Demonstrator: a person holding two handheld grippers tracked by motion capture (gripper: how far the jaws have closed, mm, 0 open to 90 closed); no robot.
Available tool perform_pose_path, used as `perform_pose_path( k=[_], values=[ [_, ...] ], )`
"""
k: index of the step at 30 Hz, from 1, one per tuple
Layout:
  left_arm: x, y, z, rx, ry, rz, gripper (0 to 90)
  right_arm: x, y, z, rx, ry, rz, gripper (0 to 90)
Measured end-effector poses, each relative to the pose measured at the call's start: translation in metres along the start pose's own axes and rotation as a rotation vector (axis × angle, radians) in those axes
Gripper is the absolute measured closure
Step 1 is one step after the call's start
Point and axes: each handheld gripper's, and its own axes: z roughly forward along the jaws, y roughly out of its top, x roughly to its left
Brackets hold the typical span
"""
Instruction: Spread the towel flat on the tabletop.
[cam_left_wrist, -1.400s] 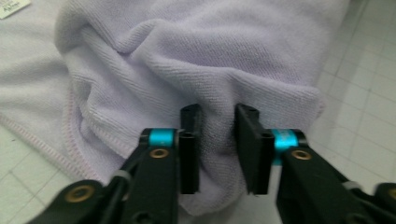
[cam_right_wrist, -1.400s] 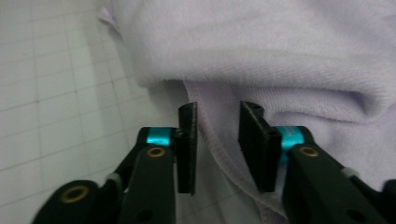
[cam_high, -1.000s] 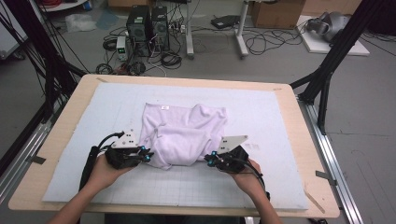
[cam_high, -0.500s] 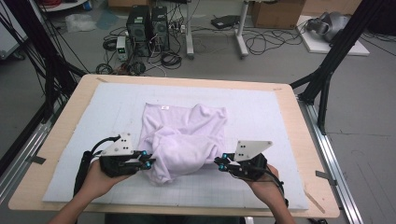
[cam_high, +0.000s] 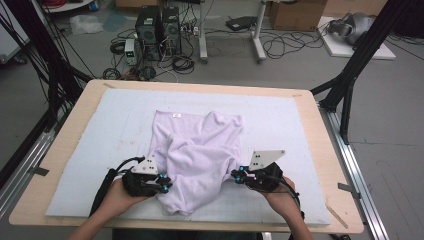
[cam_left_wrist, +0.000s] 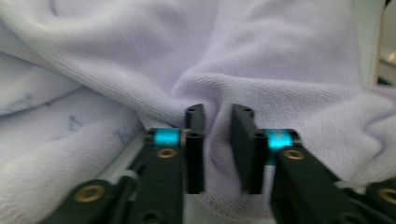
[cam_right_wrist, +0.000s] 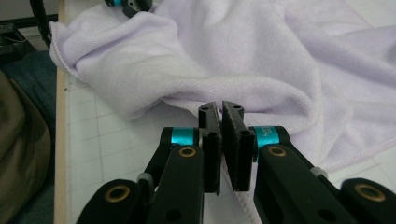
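Pale lilac towel rumpled mid-mat, soft looped weave, stitched hem, left gripper and right gripper both pinched tight on its near edge — folds bunched between them

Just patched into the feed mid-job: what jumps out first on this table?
A crumpled lilac towel lies bunched in the middle of the pale blue mat. The left gripper and the right gripper each pinch a near edge of it, jaws shut on the cloth. Behind the table, computer towers stand among tangled cables on the floor.
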Motion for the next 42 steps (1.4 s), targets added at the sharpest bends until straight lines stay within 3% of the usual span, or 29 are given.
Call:
perform_pose_path(
  k=[4,10,15,19,25,30,36,38,42],
  values=[
    [0.002,-0.001,-0.002,-0.008,0.003,0.002,87.5,0.0,-0.004,-0.001,0.004,-0.004,-0.002,86.2],
    [0.009,-0.002,-0.026,-0.078,0.055,-0.039,87.7,0.003,-0.011,-0.021,-0.002,-0.035,0.003,86.3],
    [0.016,-0.004,-0.041,-0.099,0.095,-0.057,87.8,0.003,-0.017,-0.037,-0.004,-0.054,0.021,86.2],
    [0.021,-0.005,-0.035,-0.094,0.109,-0.071,87.8,-0.004,-0.022,-0.039,0.012,-0.055,0.039,86.2],
    [0.038,-0.002,-0.024,-0.092,0.155,-0.111,87.8,-0.027,-0.032,-0.029,0.02,-0.053,0.107,86.0],
    [0.048,-0.002,-0.018,-0.095,0.153,-0.146,87.0,-0.041,-0.04,-0.016,0.048,-0.052,0.153,84.3],
    [0.039,-0.002,-0.03,-0.11,0.159,-0.124,65.4,-0.026,-0.028,-0.022,0.008,-0.06,0.115,72.8],
    [0.034,-0.004,-0.034,-0.121,0.144,-0.119,63.1,-0.018,-0.022,-0.023,-0.004,-0.05,0.1,69.6],
    [0.027,-0.013,-0.034,-0.088,0.124,-0.089,59.7,-0.003,-0.011,-0.014,-0.025,-0.01,0.067,63.6]
  ],
)
